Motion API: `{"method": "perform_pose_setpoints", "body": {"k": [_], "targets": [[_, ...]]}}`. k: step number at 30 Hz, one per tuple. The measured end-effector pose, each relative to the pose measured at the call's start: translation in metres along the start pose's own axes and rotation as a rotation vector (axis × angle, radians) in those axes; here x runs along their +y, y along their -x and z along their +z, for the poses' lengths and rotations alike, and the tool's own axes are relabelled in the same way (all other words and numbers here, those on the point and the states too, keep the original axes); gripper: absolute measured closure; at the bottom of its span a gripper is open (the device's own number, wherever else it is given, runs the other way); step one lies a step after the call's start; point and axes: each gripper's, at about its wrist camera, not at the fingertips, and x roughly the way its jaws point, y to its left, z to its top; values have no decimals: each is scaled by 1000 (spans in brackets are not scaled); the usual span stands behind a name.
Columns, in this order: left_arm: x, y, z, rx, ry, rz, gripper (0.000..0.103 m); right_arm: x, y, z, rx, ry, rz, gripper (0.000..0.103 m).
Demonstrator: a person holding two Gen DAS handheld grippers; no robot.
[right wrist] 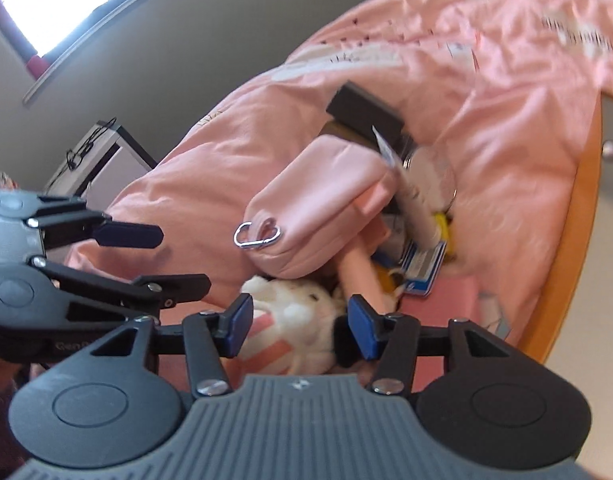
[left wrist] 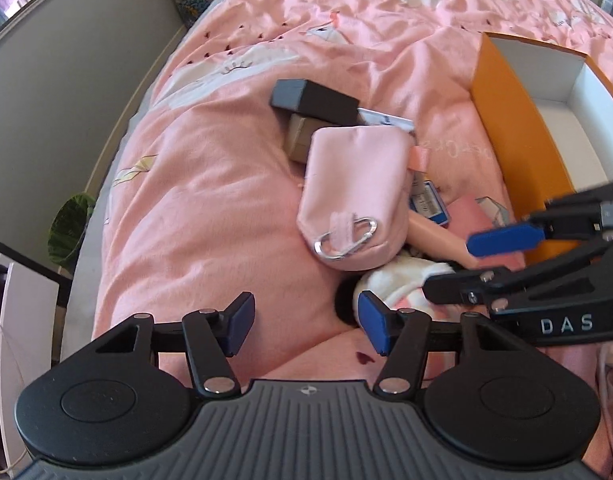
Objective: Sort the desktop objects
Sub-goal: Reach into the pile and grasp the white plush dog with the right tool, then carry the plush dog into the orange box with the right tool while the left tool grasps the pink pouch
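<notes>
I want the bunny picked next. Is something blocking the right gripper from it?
Nothing visible does. The right gripper has open jaws on either side of the white bunny. The pink pouch lies just beyond, past its head.

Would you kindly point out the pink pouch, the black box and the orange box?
pink pouch (left wrist: 354, 188), left wrist view, middle of its fabric face.
black box (left wrist: 318, 102), left wrist view, its top face.
orange box (left wrist: 514, 140), left wrist view, its orange outer wall.

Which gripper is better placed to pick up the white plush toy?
Right gripper: its open fingers already straddle the white plush toy. The left gripper is open over pink bedding, with the toy off to its right.
</notes>
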Motion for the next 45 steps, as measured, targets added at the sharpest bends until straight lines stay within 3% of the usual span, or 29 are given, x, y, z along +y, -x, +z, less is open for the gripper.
{"method": "perform_pose_setpoints", "body": {"k": [4, 15, 20, 25, 30, 40, 45], "targets": [[11, 3, 2, -4, 38, 13, 36, 3, -13, -3, 50, -84, 6, 43], [12, 14, 3, -25, 24, 48, 36, -15, -46, -8, 177, -296, 33, 26], [7, 14, 4, -31, 12, 40, 36, -30, -63, -20, 242, -419, 105, 23], [-1, 16, 7, -41, -29, 37, 36, -19, -40, -20, 183, -329, 90, 32], [-10, 24, 13, -81, -69, 31, 36, -15, 1, -22, 108, -225, 58, 33], [-42, 24, 30, -133, -172, 17, 36, -40, 104, -13, -157, -193, 22, 33], [-67, 7, 35, -134, -252, 45, 36, -61, 146, -5, -288, -191, -74, 33]]}}
